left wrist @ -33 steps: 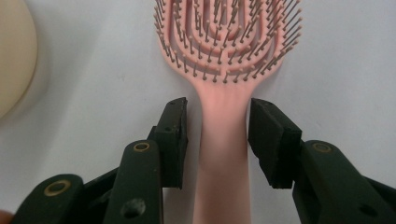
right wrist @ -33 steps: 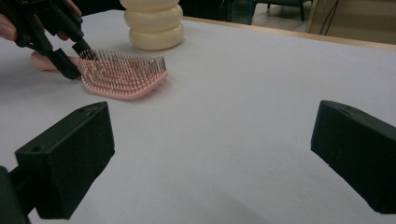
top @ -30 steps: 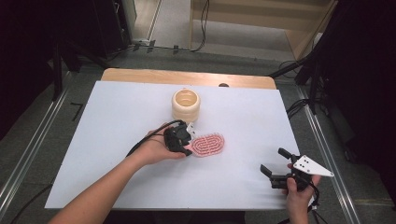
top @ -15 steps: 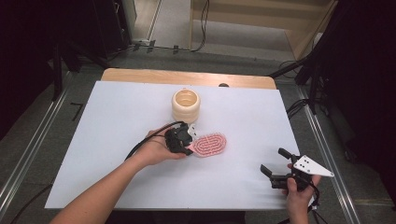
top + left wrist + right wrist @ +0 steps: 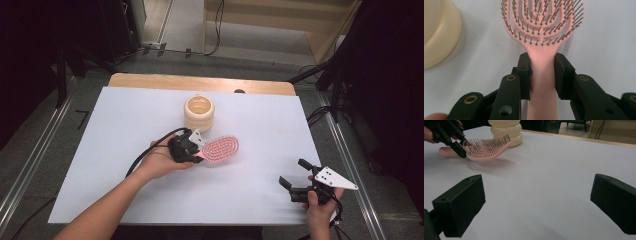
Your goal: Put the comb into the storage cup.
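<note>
A pink hairbrush [image 5: 220,148] with its bristles up is near the middle of the white table. My left gripper [image 5: 193,150] is shut on its handle, just below the head. In the left gripper view both black pads press the sides of the handle of the brush [image 5: 541,22], with my left gripper [image 5: 542,62] centred on it. The right gripper view shows the brush [image 5: 486,150] held slightly above the table, with a shadow under it. My right gripper [image 5: 292,172] stands open near the table's front right and holds nothing. Its jaws are wide apart in its own view [image 5: 539,195].
A cream ribbed cup [image 5: 199,113] stands upright just behind the brush and close to it; it is also in the left gripper view [image 5: 439,32]. The white table sheet [image 5: 125,115] ends at a wooden strip [image 5: 150,80] at the back. A black cable trails from my left gripper.
My left gripper and the brush have shifted slightly left and back toward the cup. The right gripper has stayed in place, open.
</note>
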The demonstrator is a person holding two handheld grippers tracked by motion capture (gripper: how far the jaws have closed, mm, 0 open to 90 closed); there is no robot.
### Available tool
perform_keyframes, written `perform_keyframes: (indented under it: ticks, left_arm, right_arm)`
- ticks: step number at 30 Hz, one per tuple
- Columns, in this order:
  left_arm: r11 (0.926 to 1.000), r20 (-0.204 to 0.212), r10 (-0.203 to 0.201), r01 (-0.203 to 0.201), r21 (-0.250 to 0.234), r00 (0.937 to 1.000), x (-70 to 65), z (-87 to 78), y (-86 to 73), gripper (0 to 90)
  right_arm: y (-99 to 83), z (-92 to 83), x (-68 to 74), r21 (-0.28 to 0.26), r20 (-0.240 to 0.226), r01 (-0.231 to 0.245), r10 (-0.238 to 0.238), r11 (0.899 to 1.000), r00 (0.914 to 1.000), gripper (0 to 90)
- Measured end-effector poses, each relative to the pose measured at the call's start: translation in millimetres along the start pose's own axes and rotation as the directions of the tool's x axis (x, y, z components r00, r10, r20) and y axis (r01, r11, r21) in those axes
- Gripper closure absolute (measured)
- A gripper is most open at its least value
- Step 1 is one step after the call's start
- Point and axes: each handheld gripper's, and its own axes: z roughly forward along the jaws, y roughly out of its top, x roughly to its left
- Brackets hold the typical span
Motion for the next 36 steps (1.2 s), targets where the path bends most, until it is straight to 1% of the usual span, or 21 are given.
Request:
perform_keyframes:
  ticks: [3, 4, 6, 8, 13, 16, 18, 20, 22, 24, 27, 28, 30, 32, 33, 34, 36]
  left_arm:
    - [0.9990, -0.010, -0.014, 0.013, -0.043, 0.9999, 0.5, -6.0, -3.4, 70.2]
    - [0.9978, -0.015, -0.023, 0.022, -0.062, 0.9996, 0.0, -7.6, -4.6, 70.2]
    - [0.9963, -0.022, -0.027, 0.025, -0.083, 0.9994, 0.1, -11.3, -6.8, 70.2]
    - [0.9932, -0.020, -0.041, 0.038, -0.109, 0.9990, 0.1, -14.9, -9.6, 70.2]
    - [0.9853, -0.023, -0.064, 0.060, -0.160, 0.9977, 0.1, -23.6, -16.5, 70.3]
    - [0.9789, -0.031, -0.076, 0.069, -0.192, 0.9966, -0.3, -28.1, -20.3, 70.3]
    - [0.9723, -0.027, -0.091, 0.083, -0.218, 0.9955, -1.0, -31.1, -22.5, 70.3]
    - [0.9654, -0.033, -0.104, 0.093, -0.244, 0.9940, -2.1, -34.3, -24.0, 70.2]
    - [0.9603, -0.033, -0.108, 0.096, -0.262, 0.9936, -2.7, -38.0, -25.3, 70.3]
    - [0.9518, -0.035, -0.121, 0.106, -0.288, 0.9920, -3.8, -41.1, -27.0, 70.3]
    - [0.9412, -0.035, -0.134, 0.117, -0.317, 0.9903, -5.2, -45.1, -29.7, 70.3]
    - [0.9399, -0.038, -0.134, 0.115, -0.321, 0.9903, -5.7, -46.5, -30.8, 70.3]
    - [0.9332, -0.039, -0.141, 0.120, -0.339, 0.9892, -7.7, -48.3, -32.8, 70.3]
    - [0.9321, -0.046, -0.138, 0.114, -0.344, 0.9894, -9.5, -50.3, -34.6, 70.3]
    - [0.9291, -0.044, -0.140, 0.116, -0.351, 0.9892, -10.3, -50.8, -35.6, 70.3]
    - [0.9300, -0.044, -0.138, 0.114, -0.350, 0.9895, -10.7, -51.7, -36.2, 70.3]
    - [0.9275, -0.050, -0.137, 0.110, -0.357, 0.9893, -11.7, -52.8, -37.9, 70.3]
  right_arm:
    - [0.8, -0.6, 0.5, 0.006, -0.002, 0.002, -0.002, 1.000, 1.0000, 0.0]
    - [1.2, -0.6, 0.8, 0.009, -0.001, 0.005, -0.005, 1.000, 1.0000, 0.0]
    - [2.1, -0.7, 1.8, 0.013, 0.001, 0.009, -0.009, 1.000, 1.0000, 0.0]
    - [3.0, -0.8, 2.4, 0.012, 0.007, 0.013, -0.013, 1.000, 0.9999, 0.0]
    - [5.9, -2.4, 3.5, 0.000, -0.005, -0.012, 0.012, 1.000, 0.9999, 0.0]
    - [7.2, -1.8, 4.4, -0.002, -0.007, -0.017, 0.017, 1.000, 0.9998, 0.0]
    - [8.3, -1.1, 4.5, -0.006, -0.017, -0.021, 0.021, 1.000, 0.9996, 0.0]
    - [9.7, -0.1, 5.7, -0.004, -0.026, -0.029, 0.029, 1.000, 0.9993, 0.0]
    - [12.3, 1.7, 7.8, -0.003, -0.033, -0.023, 0.023, 1.000, 0.9992, 0.0]
    - [15.7, 3.7, 11.2, -0.001, -0.039, -0.016, 0.016, 1.000, 0.9991, 0.0]
    - [22.0, 7.5, 16.4, -0.008, -0.063, -0.018, 0.017, 1.000, 0.9979, 0.0]
    - [24.5, 8.8, 18.5, -0.009, -0.073, -0.017, 0.017, 1.000, 0.9972, 0.0]
    - [29.7, 11.5, 22.6, -0.012, -0.096, -0.018, 0.016, 1.000, 0.9953, 0.0]
    - [34.9, 14.4, 27.2, -0.009, -0.110, -0.013, 0.012, 1.000, 0.9939, 0.0]
    - [37.6, 16.0, 29.2, -0.007, -0.112, -0.010, 0.010, 1.000, 0.9937, 0.0]
    - [40.1, 17.5, 30.8, -0.006, -0.117, -0.005, 0.004, 1.000, 0.9931, 0.0]
    - [44.6, 20.3, 34.1, -0.006, -0.118, -0.002, 0.001, 1.000, 0.9930, 0.0]
